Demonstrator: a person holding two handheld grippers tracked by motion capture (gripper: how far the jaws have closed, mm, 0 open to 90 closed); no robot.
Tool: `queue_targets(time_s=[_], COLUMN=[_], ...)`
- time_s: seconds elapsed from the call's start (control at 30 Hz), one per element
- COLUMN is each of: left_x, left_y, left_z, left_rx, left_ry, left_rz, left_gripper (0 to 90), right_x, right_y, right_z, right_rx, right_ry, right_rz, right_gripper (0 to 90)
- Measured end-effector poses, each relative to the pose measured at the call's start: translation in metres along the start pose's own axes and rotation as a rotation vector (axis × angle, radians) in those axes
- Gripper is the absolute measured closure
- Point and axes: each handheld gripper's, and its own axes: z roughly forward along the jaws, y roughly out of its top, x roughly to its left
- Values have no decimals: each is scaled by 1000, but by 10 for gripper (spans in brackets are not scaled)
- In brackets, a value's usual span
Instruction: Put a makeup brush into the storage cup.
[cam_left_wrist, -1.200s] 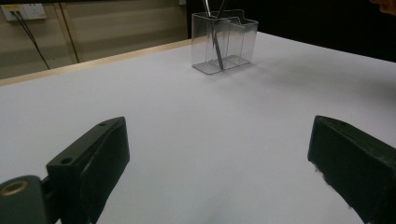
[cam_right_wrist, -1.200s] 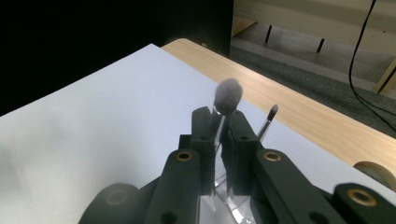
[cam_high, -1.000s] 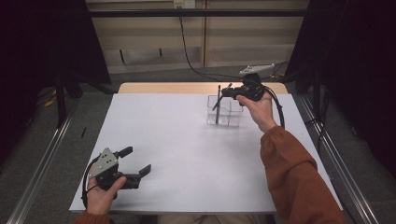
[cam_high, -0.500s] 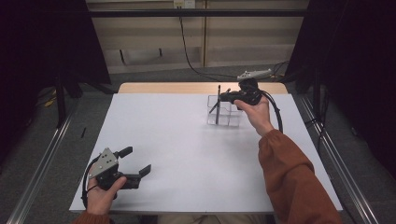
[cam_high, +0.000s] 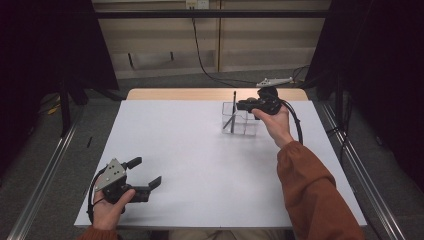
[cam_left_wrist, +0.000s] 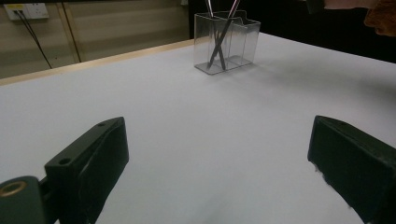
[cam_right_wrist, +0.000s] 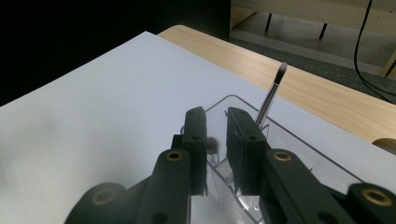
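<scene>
The right gripper (cam_high: 246, 105) is hovering above the clear holder (cam_high: 240, 120) at about one o'clock on the bench (cam_high: 190, 150), forearm stretching up from five o'clock. Its jaws have just been opening a little and are now standing slightly apart, with the tip of a dark brush (cam_right_wrist: 212, 145) between them, not pressed. The holder is standing upright, two thin brushes (cam_left_wrist: 219, 42) crossing inside. The left gripper (cam_high: 142, 175) is resting at seven o'clock, well apart, jaws released wide.
</scene>
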Motion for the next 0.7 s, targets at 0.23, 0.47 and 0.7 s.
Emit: queue_targets(time_s=[0.23,0.47,0.7], left_x=[0,2,2], left_y=[0,0,1], left_z=[0,1,8], left_rx=[1,3,14], left_ry=[1,5,3], left_rz=[-2,-3,-2], left_gripper=[51,52,52], right_x=[2,6,5], right_y=[-4,-11,-16], right_z=[-6,-12,-17], right_rx=[-36,-87,-111], right_ry=[-24,-11,-17], right_rz=[-7,2,15], right_gripper=[561,321,139])
